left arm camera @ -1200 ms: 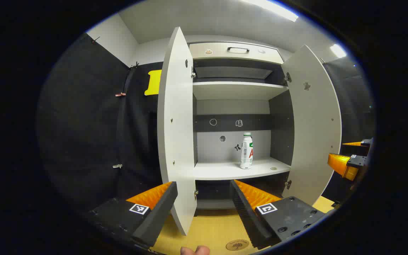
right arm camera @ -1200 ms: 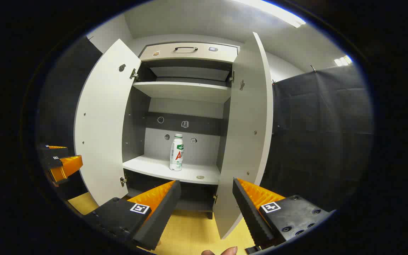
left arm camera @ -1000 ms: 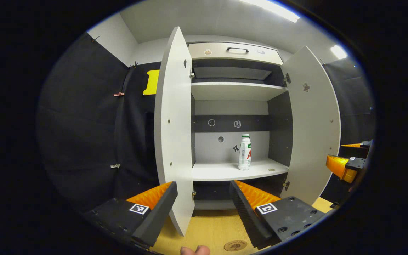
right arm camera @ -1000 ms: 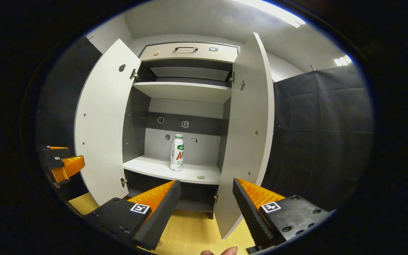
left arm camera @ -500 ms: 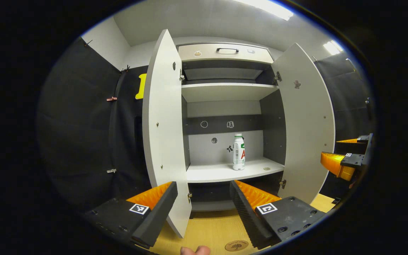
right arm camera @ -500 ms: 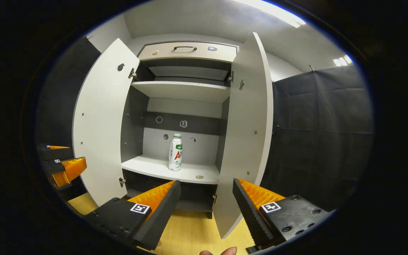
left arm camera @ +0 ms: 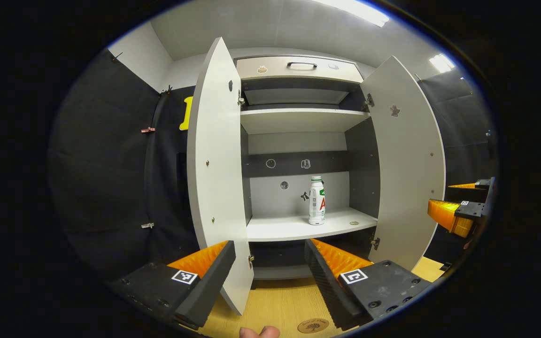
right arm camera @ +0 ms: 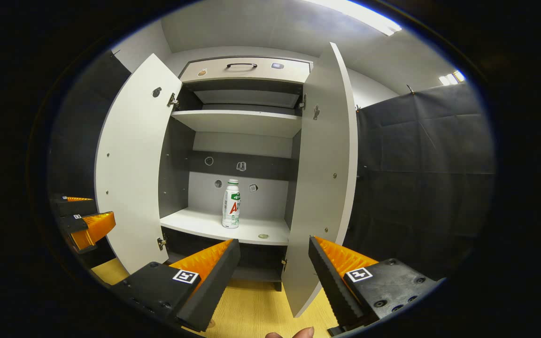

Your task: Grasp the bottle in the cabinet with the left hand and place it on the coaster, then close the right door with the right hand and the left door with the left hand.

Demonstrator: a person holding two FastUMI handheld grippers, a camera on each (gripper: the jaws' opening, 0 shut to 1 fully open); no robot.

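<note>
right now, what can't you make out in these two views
- Round wooden coaster: left gripper view, partly cut by the lower edge and the left gripper.
- Small round thing on the white shelf beside the white plastic bottle: too small to identify.
- Stickers on the cabinet's back wall: too small.

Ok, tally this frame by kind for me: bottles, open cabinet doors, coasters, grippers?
Bottles: 1, the bottle
Open cabinet doors: 2, the left door and right door
Coasters: 1, the coaster
Grippers: 2, the left gripper and right gripper
Total: 6
</note>
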